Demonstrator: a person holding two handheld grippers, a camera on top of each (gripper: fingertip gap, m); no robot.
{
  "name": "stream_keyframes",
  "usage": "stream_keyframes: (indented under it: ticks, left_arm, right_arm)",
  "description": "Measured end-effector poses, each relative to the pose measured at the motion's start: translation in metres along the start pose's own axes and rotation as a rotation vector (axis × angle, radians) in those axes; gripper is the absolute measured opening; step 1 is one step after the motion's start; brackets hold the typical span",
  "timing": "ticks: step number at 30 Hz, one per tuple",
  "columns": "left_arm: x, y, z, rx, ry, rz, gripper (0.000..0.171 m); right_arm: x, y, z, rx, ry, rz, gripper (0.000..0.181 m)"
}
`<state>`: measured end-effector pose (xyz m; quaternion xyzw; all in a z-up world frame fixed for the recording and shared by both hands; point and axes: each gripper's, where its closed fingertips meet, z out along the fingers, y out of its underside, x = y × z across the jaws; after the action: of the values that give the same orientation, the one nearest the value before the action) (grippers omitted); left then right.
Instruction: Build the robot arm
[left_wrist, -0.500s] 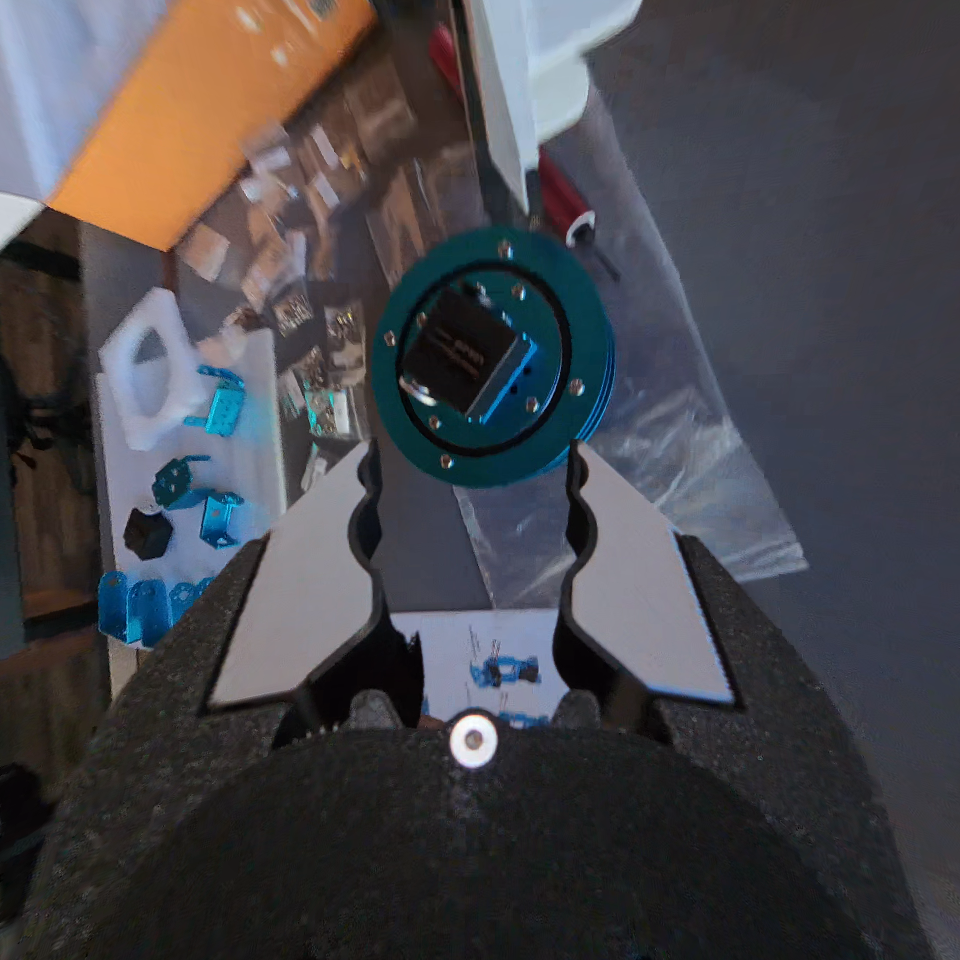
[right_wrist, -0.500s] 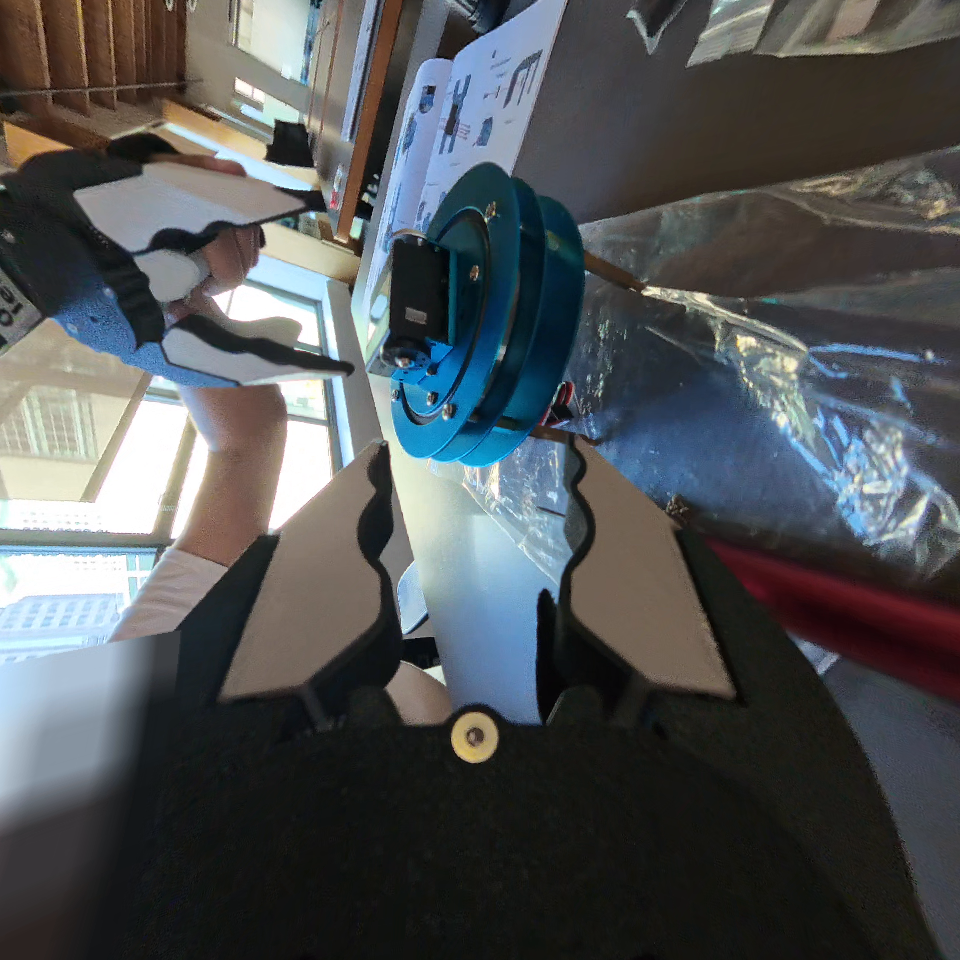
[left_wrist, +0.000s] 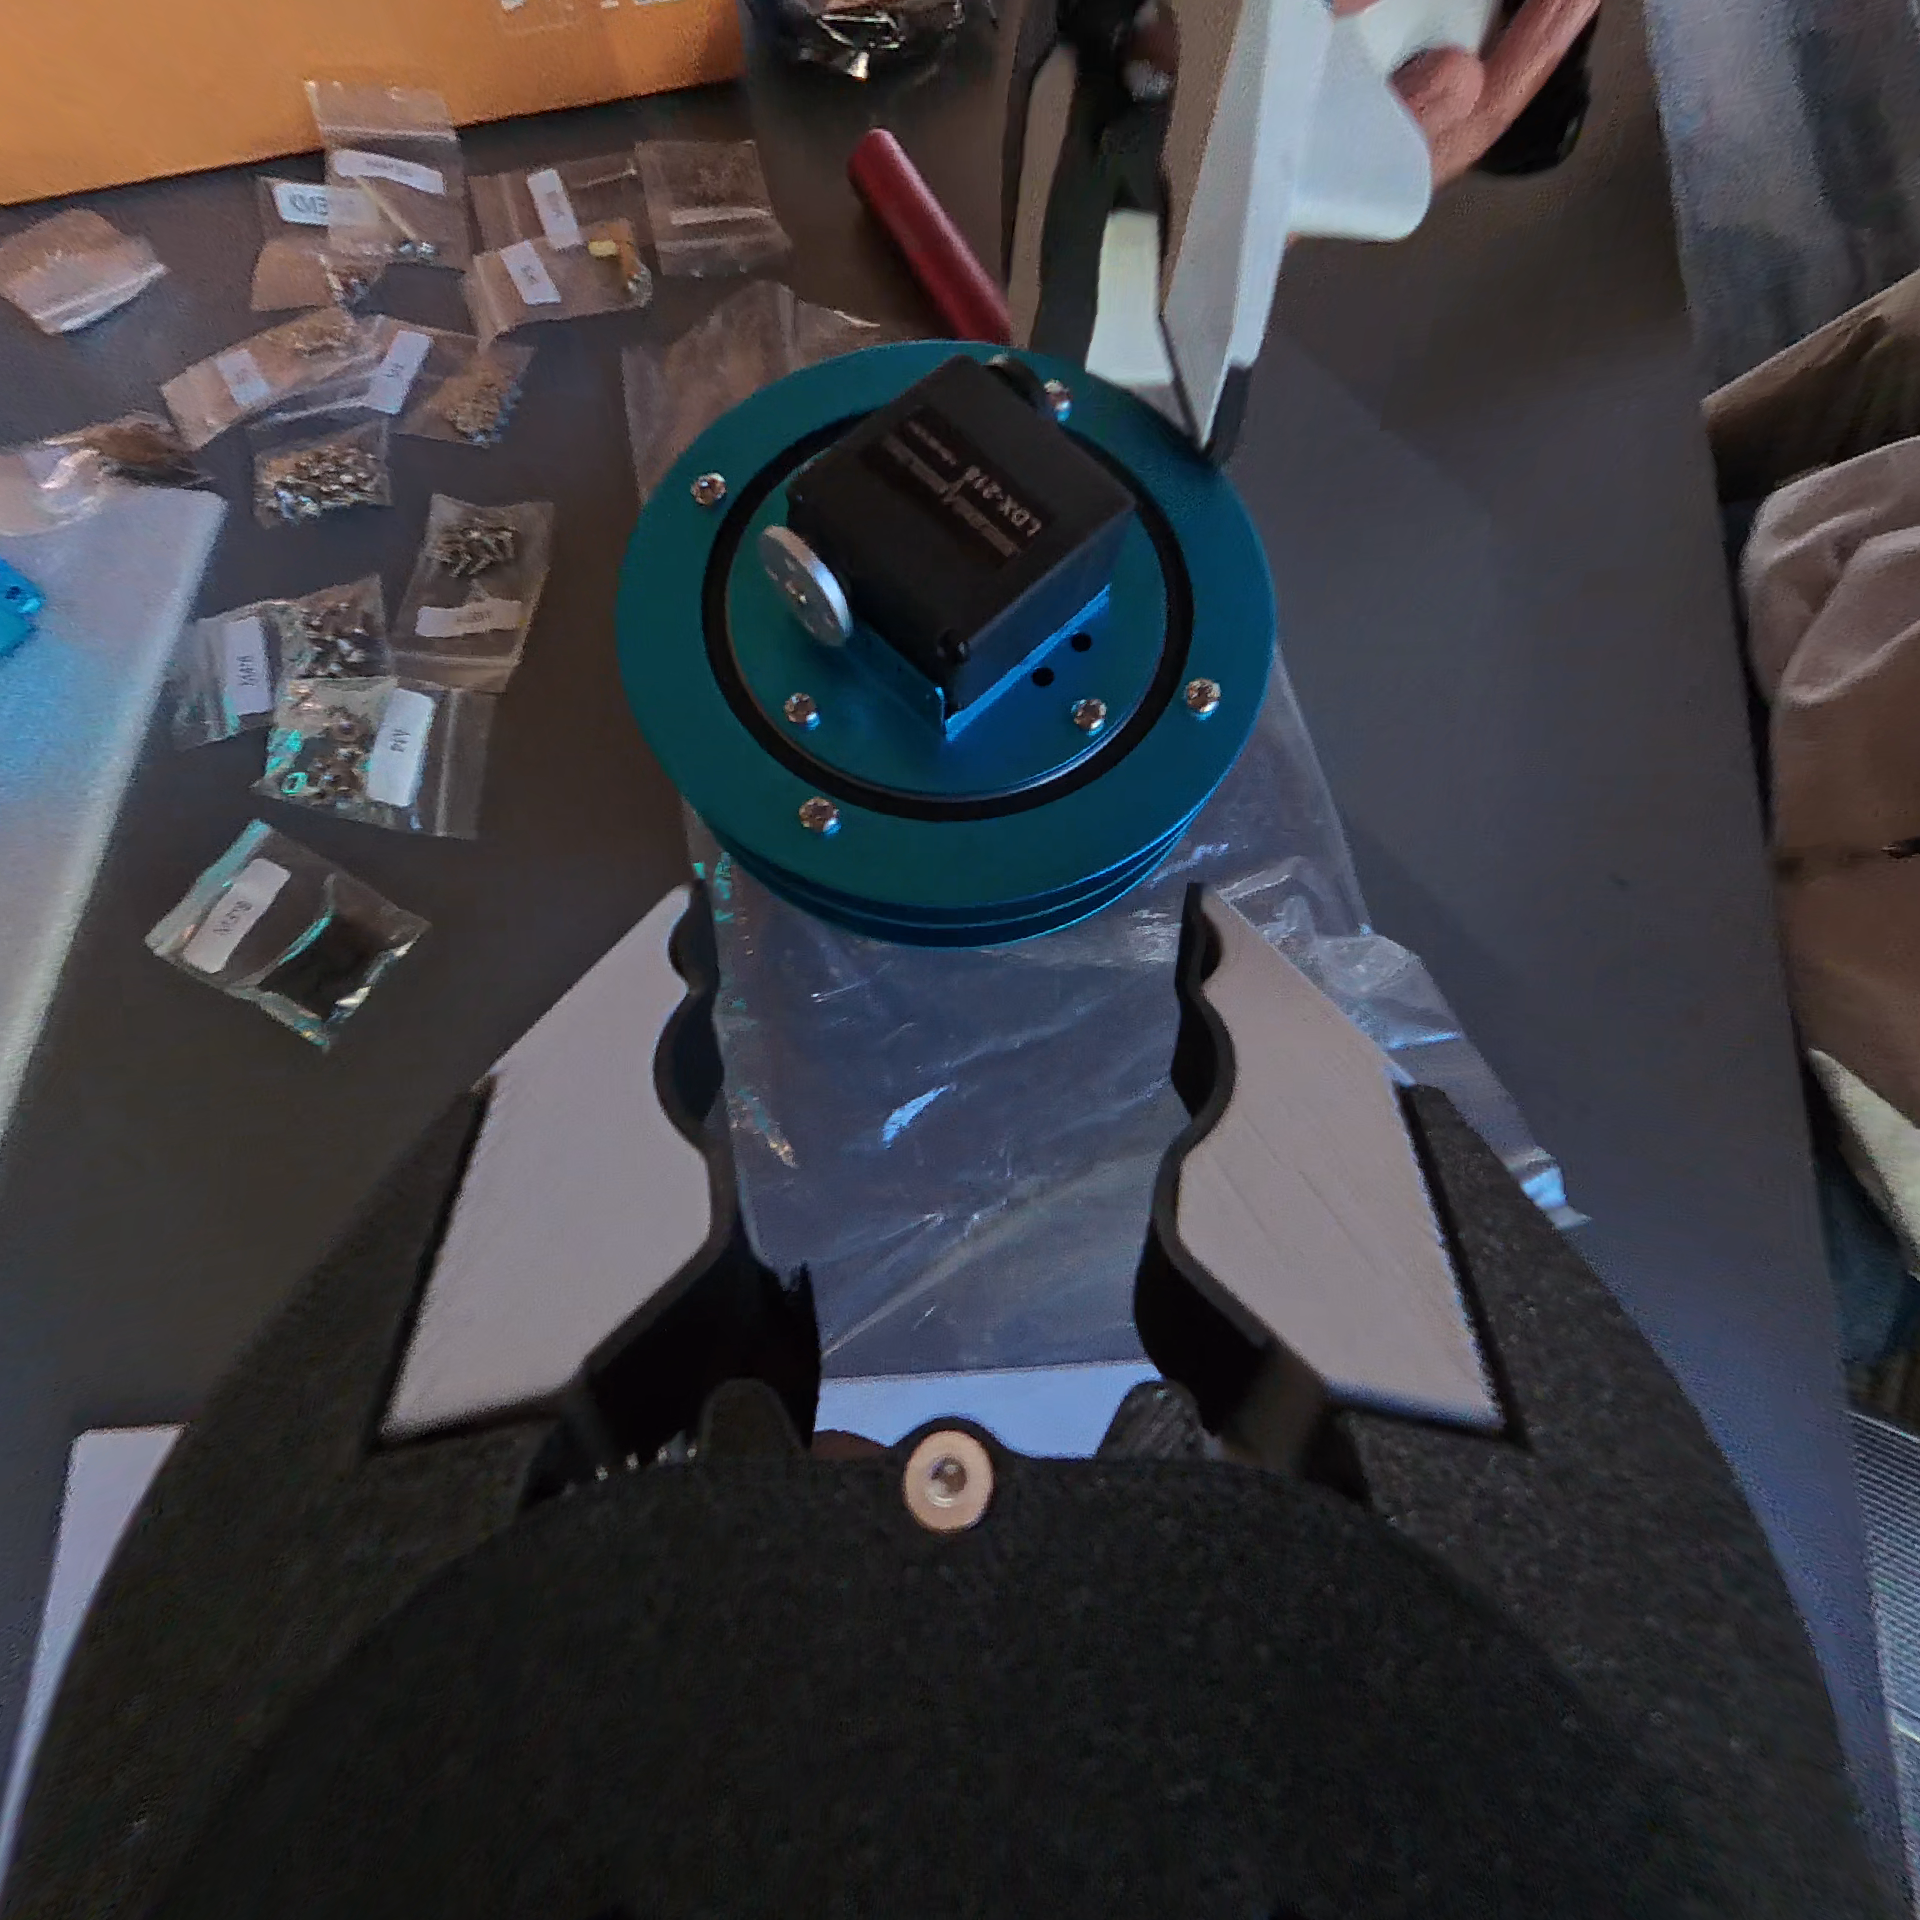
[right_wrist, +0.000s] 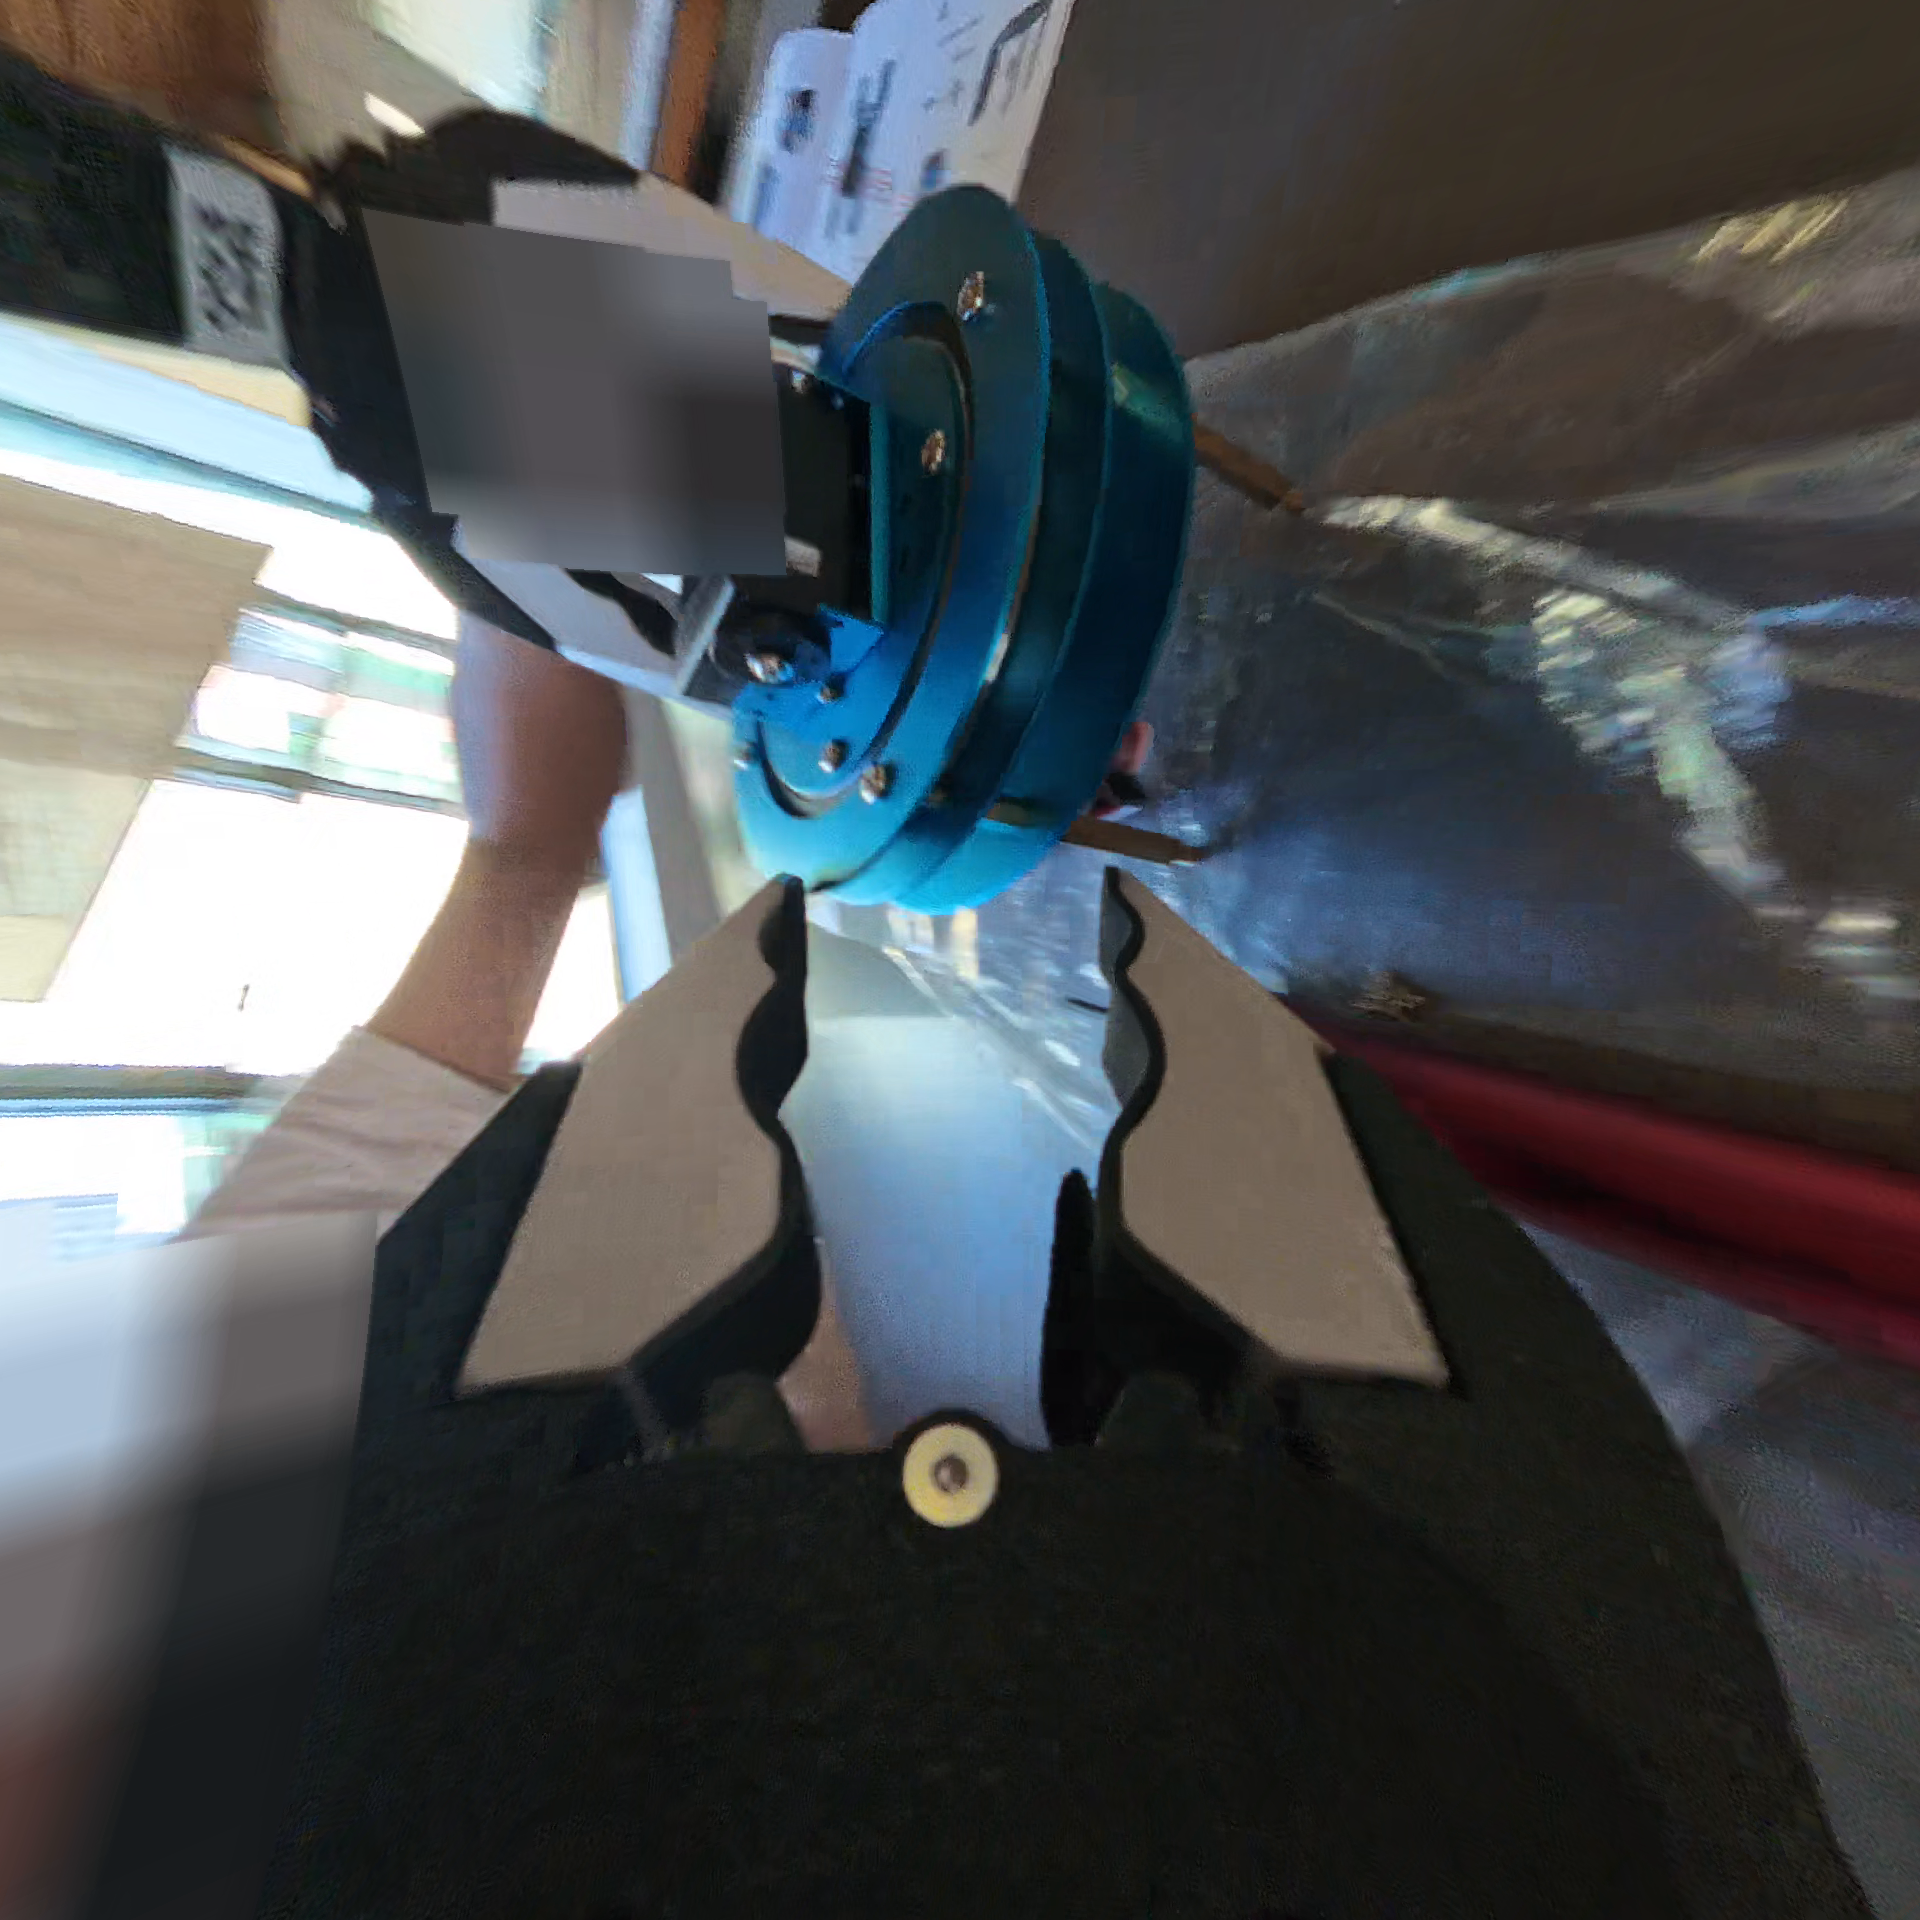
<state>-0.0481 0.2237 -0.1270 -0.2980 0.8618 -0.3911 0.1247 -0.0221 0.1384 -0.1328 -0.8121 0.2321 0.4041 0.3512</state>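
Observation:
A round blue metal disc base (left_wrist: 727, 790) with a black servo block (left_wrist: 966, 540) mounted on top rests on a clear plastic bag (left_wrist: 987, 1143) on the dark table. My left gripper (left_wrist: 940, 914) is open and empty. It hovers just above the disc's near rim. My right gripper (right_wrist: 951, 894) is open and empty, its tips close to the edge of the disc (right_wrist: 1049, 582). In the right wrist view the left gripper's fingers (right_wrist: 613, 623) reach toward the servo. A mosaic patch hides whether they touch it. A right gripper finger (left_wrist: 1236, 239) shows behind the disc.
Several small bags of screws (left_wrist: 343, 644) lie left of the disc, below an orange box (left_wrist: 312, 73). A red-handled tool (left_wrist: 925, 239) lies behind the disc and also shows in the right wrist view (right_wrist: 1662, 1195). An instruction sheet (right_wrist: 914, 104) and a person's arm (right_wrist: 499, 831) show beyond the disc. Spacing between my two grippers at the tips: around 10 cm. The left gripper is farther from the disc (right_wrist: 1049, 582), some 11 cm, than the right, some 6 cm.
My left gripper has swung round and come much closer to the disc and servo. My right gripper has also closed in on the disc's rim. Both stay open.

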Motion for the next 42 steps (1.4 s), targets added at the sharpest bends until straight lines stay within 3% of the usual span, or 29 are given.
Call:
stream_keyframes:
  ticks: [3, 5, 7, 11, 15, 18, 22, 24, 28, 32, 34, 38, 42]
  left_arm:
    - [-0.007, -0.005, -0.010, 0.044, -0.071, 0.046, 0.086]
    - [-0.010, -0.019, -0.021, 0.095, -0.097, 0.083, 0.079]
    - [-0.012, -0.036, -0.027, 0.130, -0.088, 0.124, 0.079]
    - [-0.013, -0.061, -0.019, 0.149, -0.020, 0.186, 0.078]
    - [-0.008, -0.067, 0.002, 0.135, 0.081, 0.248, 0.078]
    - [-0.001, -0.061, 0.016, 0.100, 0.169, 0.269, 0.058]
    - [0.000, -0.057, 0.023, 0.110, 0.190, 0.325, 0.052]
    - [0.001, -0.057, 0.021, 0.139, 0.217, 0.333, 0.051]
    - [0.001, -0.058, 0.021, 0.201, 0.248, 0.318, 0.051]
    - [0.001, -0.057, 0.019, 0.204, 0.253, 0.323, 0.051]
    - [0.002, -0.057, 0.019, 0.202, 0.253, 0.307, 0.050]
    - [0.002, -0.061, 0.010, 0.212, 0.261, 0.263, 0.064]
    - [-0.013, -0.063, -0.005, 0.222, 0.215, 0.214, 0.071]
  right_arm:
    - [0.004, -0.011, -0.026, 0.051, 0.207, -0.379, 0.042]
    - [-0.016, -0.027, -0.030, 0.166, 0.244, -0.675, 0.030]
    - [-0.027, -0.036, -0.022, 0.228, 0.258, -0.783, 0.029]
    - [-0.021, -0.035, -0.002, 0.189, 0.318, -0.772, 0.029]
    - [-0.020, -0.047, 0.003, 0.203, 0.419, -0.832, 0.044]
    - [-0.018, -0.046, 0.011, 0.160, 0.440, -0.874, 0.047]
    - [-0.011, -0.054, -0.005, 0.182, 0.501, -0.917, 0.048]
    - [-0.005, -0.059, -0.015, 0.200, 0.522, -0.895, 0.034]
    - [-0.005, -0.052, -0.013, 0.164, 0.431, -0.875, 0.037]
    - [0.004, -0.060, -0.029, 0.193, 0.500, -0.905, 0.035]
    - [0.003, -0.060, -0.038, 0.224, 0.435, -0.838, 0.035]
    - [-0.006, -0.032, -0.030, 0.134, 0.165, -0.720, 0.078]
    - [-0.001, -0.031, -0.021, 0.146, 0.342, -0.995, 0.070]
